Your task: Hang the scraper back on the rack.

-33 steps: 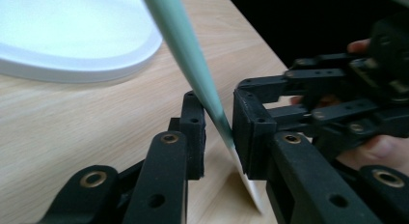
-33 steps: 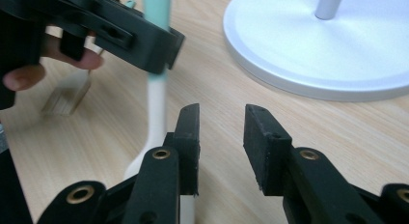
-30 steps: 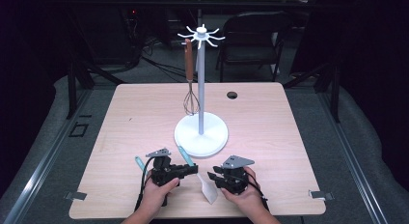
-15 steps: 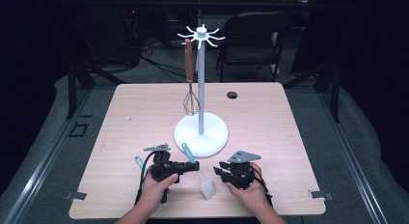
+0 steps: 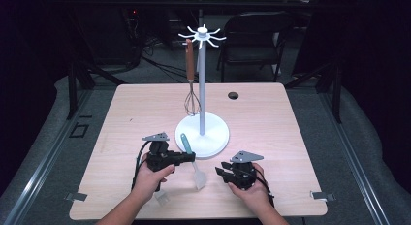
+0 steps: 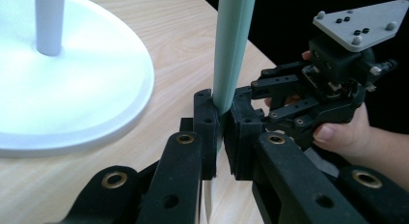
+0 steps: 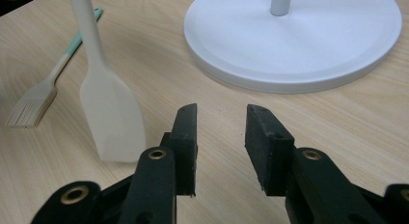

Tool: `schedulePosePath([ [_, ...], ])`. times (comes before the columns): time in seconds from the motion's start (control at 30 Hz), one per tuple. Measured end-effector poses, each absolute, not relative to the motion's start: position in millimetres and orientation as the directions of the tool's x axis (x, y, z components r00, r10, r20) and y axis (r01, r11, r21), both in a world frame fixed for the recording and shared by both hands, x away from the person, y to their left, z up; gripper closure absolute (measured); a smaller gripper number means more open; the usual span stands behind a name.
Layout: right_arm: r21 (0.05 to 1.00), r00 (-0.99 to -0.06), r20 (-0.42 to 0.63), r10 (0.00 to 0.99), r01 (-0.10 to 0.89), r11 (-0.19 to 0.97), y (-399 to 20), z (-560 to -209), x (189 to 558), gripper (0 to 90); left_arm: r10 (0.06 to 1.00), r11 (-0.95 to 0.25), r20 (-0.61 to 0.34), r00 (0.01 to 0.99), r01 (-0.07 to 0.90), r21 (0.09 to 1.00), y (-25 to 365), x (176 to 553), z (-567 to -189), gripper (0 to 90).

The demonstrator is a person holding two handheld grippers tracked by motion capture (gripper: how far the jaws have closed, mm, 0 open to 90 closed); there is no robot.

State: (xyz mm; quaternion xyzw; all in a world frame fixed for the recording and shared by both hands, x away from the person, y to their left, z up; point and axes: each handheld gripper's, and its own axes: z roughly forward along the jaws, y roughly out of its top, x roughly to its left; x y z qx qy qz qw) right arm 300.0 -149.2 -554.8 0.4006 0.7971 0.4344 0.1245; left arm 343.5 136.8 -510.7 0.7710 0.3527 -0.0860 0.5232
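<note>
Spatula (image 5: 193, 159) lifted; brush (image 7: 46, 81) behind it.

We saw a pale wood-grain table (image 5: 121, 118), a glossy white stand (image 5: 202, 135), a matt rubbery spatula (image 7: 108, 108), matt black gripper pads (image 6: 206, 132).

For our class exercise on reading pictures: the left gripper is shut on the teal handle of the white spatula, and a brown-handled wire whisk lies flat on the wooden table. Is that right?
Not quite. The left gripper does clamp the white spatula, but the brown-handled wire whisk hangs from the white rack, as the high view shows.
</note>
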Motion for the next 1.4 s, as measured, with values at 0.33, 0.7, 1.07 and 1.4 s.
schedulePosePath([
  [0.33,0.802,-0.649,0.128,0.75,0.513,0.306,-151,-554,300,62.1,0.48,-0.296,-0.388,0.787,0.562,0.772,133,354,-483,84.4],
  [0.7,0.805,-0.644,0.129,0.754,0.512,0.3,-152,-554,302,61.2,0.479,-0.361,-0.298,0.825,0.495,0.79,129,361,-445,84.5],
  [1.07,0.808,-0.64,0.13,0.758,0.511,0.293,-155,-554,302,60.3,0.454,-0.402,-0.236,0.859,0.434,0.807,121,374,-404,84.5],
  [1.4,0.809,-0.635,0.129,0.762,0.512,0.29,-158,-554,303,59.2,0.447,-0.428,-0.169,0.878,0.376,0.822,110,389,-357,84.5],
])
